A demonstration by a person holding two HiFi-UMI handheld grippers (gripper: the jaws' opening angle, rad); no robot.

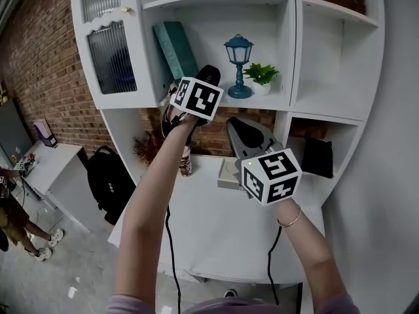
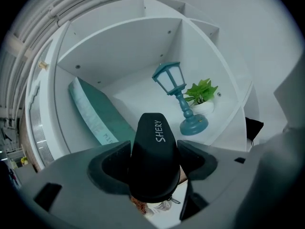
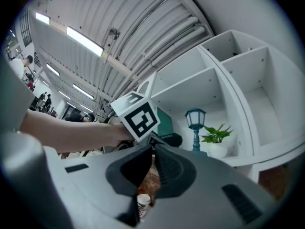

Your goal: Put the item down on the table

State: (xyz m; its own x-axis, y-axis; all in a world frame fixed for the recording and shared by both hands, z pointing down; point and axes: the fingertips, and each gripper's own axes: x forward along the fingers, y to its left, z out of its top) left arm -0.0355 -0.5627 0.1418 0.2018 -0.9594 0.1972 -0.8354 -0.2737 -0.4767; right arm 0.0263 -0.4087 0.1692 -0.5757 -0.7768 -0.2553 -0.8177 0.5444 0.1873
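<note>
1 black item [image 2: 156,142], clamped between left gripper [image 2: 155,157] jaws; right gripper [image 3: 153,160] jaws together, empty. Handling: lower level onto bare table [image 1: 216,231] before loosening grip.

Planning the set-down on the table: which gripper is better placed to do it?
Left. The left gripper is shut on the black item marked SHERY, held up in front of the shelf. The right gripper is shut and empty above the white table.
</note>
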